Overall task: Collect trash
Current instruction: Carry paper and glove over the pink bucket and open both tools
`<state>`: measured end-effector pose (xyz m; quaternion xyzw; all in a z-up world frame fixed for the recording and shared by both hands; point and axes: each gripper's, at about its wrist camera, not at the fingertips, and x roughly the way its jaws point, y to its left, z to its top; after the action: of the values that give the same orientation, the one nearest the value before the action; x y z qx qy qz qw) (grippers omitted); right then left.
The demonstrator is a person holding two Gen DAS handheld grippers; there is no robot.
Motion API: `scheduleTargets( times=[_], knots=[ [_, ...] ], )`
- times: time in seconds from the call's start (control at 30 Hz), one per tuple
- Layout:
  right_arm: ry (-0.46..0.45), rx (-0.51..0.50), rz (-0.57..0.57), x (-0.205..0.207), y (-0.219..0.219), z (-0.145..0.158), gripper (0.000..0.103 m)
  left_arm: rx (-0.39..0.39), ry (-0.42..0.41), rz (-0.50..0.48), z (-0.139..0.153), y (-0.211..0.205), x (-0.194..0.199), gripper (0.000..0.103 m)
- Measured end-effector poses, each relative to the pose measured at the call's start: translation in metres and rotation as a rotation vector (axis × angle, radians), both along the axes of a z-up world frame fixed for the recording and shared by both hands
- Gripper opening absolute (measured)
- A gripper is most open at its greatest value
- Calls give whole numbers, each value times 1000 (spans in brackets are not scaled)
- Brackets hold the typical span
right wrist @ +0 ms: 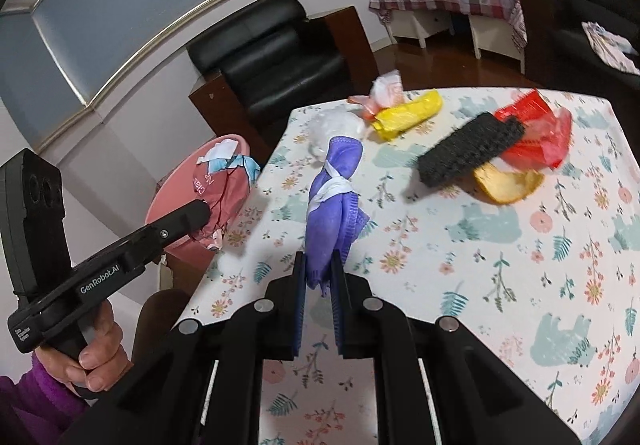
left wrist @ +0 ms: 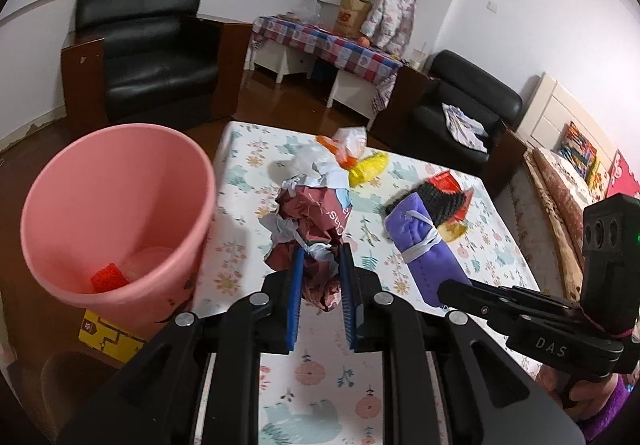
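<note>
My left gripper (left wrist: 321, 259) is shut on a crumpled maroon and white paper wrapper (left wrist: 310, 221), held above the table beside the pink bin (left wrist: 116, 213). The wrapper also shows in the right wrist view (right wrist: 222, 185), in front of the bin (right wrist: 188, 181). My right gripper (right wrist: 319, 265) is shut on a purple face mask (right wrist: 334, 197), lifted over the table; the mask shows in the left wrist view (left wrist: 416, 241). A red scrap (left wrist: 108, 277) lies in the bin.
On the floral tablecloth (right wrist: 480, 265) lie a black scrubbing pad (right wrist: 470, 153), red plastic (right wrist: 536, 129), an orange peel (right wrist: 508, 183), a yellow wrapper (right wrist: 408, 113), a pink-white bag (right wrist: 386, 87) and clear plastic (right wrist: 336, 127). Black armchairs (left wrist: 148, 53) stand behind.
</note>
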<state>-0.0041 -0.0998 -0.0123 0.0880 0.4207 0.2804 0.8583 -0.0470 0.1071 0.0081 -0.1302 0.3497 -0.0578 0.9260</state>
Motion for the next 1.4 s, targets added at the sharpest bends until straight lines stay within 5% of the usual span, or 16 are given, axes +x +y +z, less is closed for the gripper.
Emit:
scheduleTargets(
  times=[0.93,1.4],
  knots=[
    [-87,-28,272,37,163,28,11,-9,-22,300,1,122,-11,17],
    [-62,-80,329,44,214,10,11,7,22,355,-15,136,-5,17]
  ],
)
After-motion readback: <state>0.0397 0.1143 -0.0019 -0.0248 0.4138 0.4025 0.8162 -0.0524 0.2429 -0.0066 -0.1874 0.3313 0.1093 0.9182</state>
